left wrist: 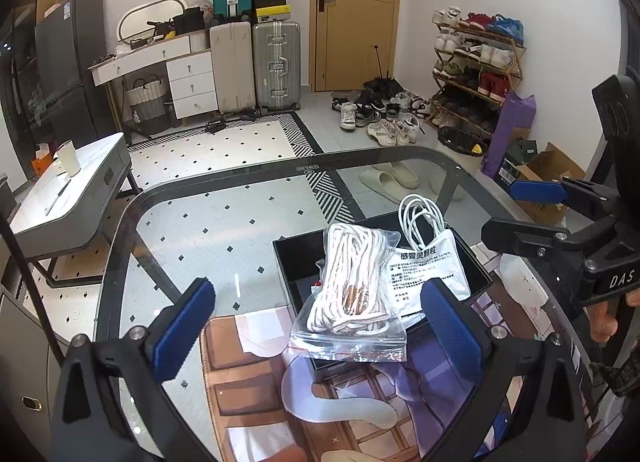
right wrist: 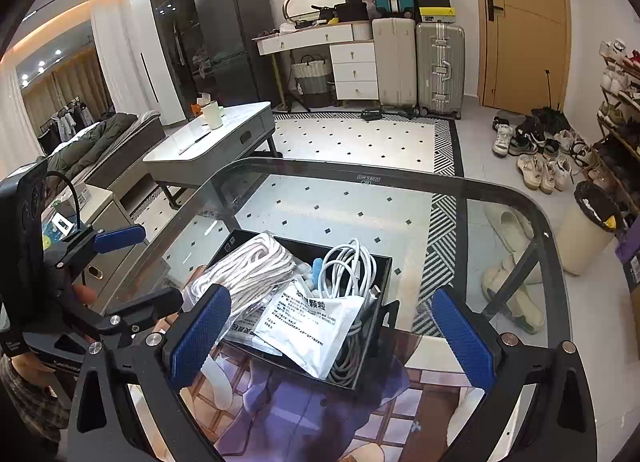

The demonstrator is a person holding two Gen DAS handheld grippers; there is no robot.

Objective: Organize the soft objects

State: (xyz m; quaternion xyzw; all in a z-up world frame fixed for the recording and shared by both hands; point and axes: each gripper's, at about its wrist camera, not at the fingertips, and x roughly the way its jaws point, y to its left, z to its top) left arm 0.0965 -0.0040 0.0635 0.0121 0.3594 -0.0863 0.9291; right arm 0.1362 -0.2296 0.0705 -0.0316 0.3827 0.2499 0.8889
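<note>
As the left wrist view is read, the left gripper (left wrist: 320, 326) is seen spread wide with nothing between its pads. The bagged rope (left wrist: 352, 294), a coil of white cord in a clear zip bag, lies just ahead of it, draped over the near rim of the black box (left wrist: 296, 262) on the glass table (left wrist: 200, 230). It is judged light, limp and slippery in its film; a pinch across the bulging coil is thought safer than one at the loose bag edge. The white sachet (left wrist: 424, 270) leans beside it, with the white cable (left wrist: 420, 218) behind.

In the right wrist view, the right gripper (right wrist: 332, 338) is likewise spread wide and empty. The sachet (right wrist: 308, 322) lies between and just beyond its pads, over the box's near rim, and is judged light and pliable.
</note>
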